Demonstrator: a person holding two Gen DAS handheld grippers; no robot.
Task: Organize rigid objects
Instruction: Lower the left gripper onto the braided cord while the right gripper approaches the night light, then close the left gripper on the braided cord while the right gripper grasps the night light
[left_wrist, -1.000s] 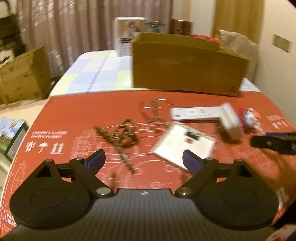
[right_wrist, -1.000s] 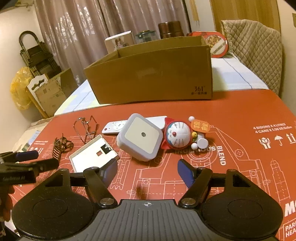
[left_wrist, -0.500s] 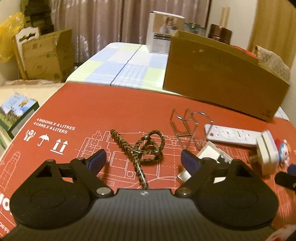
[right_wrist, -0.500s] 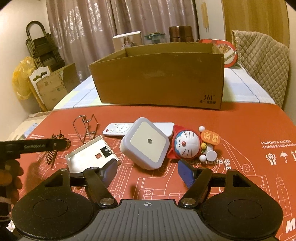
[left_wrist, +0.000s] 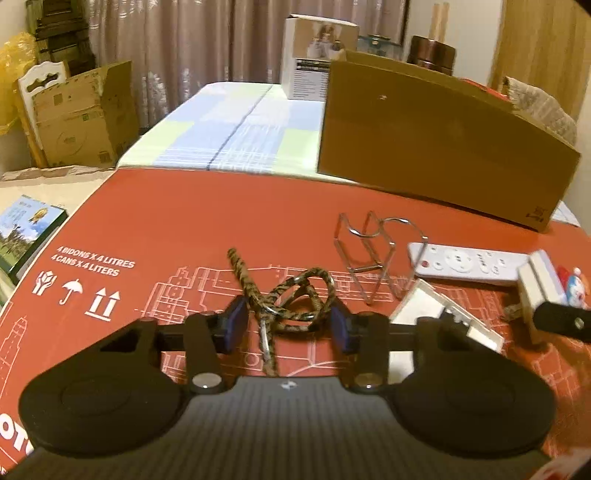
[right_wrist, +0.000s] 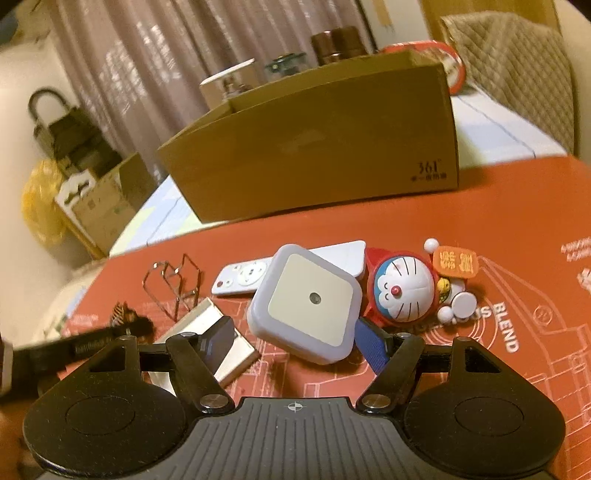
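Note:
A leopard-patterned cord (left_wrist: 291, 299) with a metal clip lies bunched on the red mat (left_wrist: 184, 221). My left gripper (left_wrist: 288, 325) is low over it, its jaws closing, and both blue pads touch the bundle's sides. In the right wrist view a white square night light (right_wrist: 310, 299) sits between the fingers of my right gripper (right_wrist: 295, 343). Those jaws are opening slightly; the left pad stands clear of the night light. A cat figurine (right_wrist: 402, 291), a white remote (right_wrist: 243, 277), a wire rack (right_wrist: 173, 284) and a flat white panel (right_wrist: 207, 321) lie around it.
An open cardboard box (left_wrist: 436, 147) stands at the mat's far edge on a checked cloth (left_wrist: 236, 136). More cartons (left_wrist: 85, 114) stand off to the left, and a book (left_wrist: 26, 232) lies beside the mat. A padded chair (right_wrist: 517, 74) is at the back right.
My left jaws have closed in from wide apart onto the cord. My right gripper has moved closer to the night light and rolled, so its view is tilted.

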